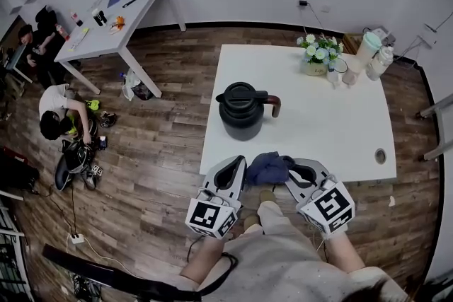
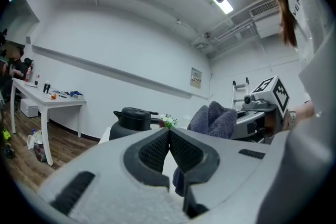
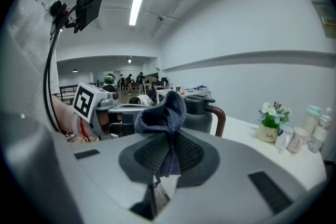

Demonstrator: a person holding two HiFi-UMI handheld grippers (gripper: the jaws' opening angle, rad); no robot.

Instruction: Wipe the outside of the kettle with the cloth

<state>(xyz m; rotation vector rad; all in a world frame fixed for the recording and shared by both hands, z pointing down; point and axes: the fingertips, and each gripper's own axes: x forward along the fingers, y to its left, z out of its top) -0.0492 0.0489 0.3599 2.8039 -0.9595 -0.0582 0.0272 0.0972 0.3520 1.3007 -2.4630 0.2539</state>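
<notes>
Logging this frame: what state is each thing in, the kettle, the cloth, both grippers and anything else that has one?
kettle: upright on the white table, lid on, neither gripper touching it.
cloth: bunched up, pinched in the right gripper, apart from the kettle.
right gripper: jaws shut on the cloth.
left gripper: jaws together, nothing between them.
flower pot: upright at the table's far side.

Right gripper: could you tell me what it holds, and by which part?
The dark blue fabric cloth, pinched between its jaws by a lower fold, the rest bunched above.
</notes>
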